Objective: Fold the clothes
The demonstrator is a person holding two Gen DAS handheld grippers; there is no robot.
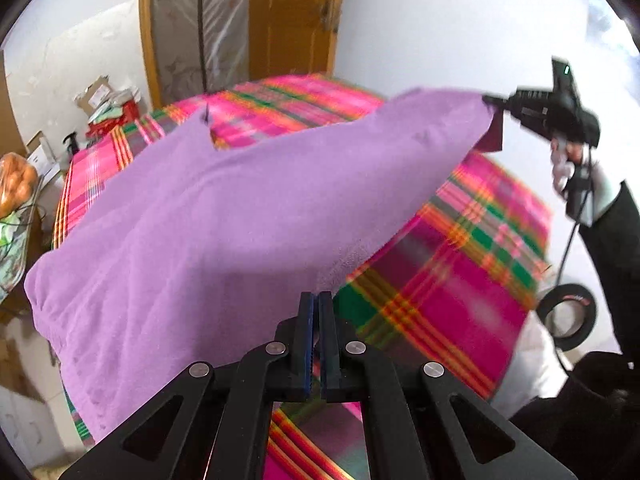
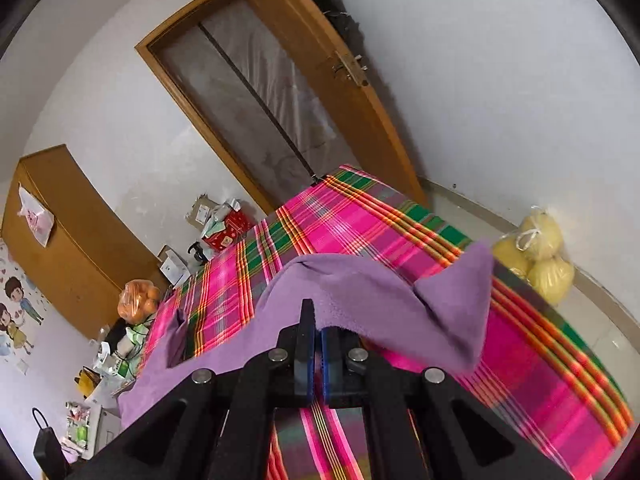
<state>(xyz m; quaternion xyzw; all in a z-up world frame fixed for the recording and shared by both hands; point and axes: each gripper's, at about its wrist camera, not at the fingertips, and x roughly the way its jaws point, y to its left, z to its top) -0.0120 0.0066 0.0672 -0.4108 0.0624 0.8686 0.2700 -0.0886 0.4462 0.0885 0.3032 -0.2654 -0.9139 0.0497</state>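
Both the left gripper (image 1: 317,300) and right gripper (image 2: 316,320) have jaws pinching near corners of the soft purple fleece garment (image 1: 224,208); it stretches left-right between them over the pink plaid bed (image 1: 460,280).

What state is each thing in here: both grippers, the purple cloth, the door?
left gripper: shut on purple cloth
right gripper: shut on purple cloth
purple cloth: lifted at two edges, sagging onto plaid bed cover
wooden door: open

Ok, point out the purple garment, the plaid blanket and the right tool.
purple garment (image 1: 224,216): left wrist view, middle of the lifted cloth.
plaid blanket (image 1: 452,292): left wrist view, bare pink patch.
right tool (image 1: 490,101): left wrist view, fingertips pinching the garment's corner.
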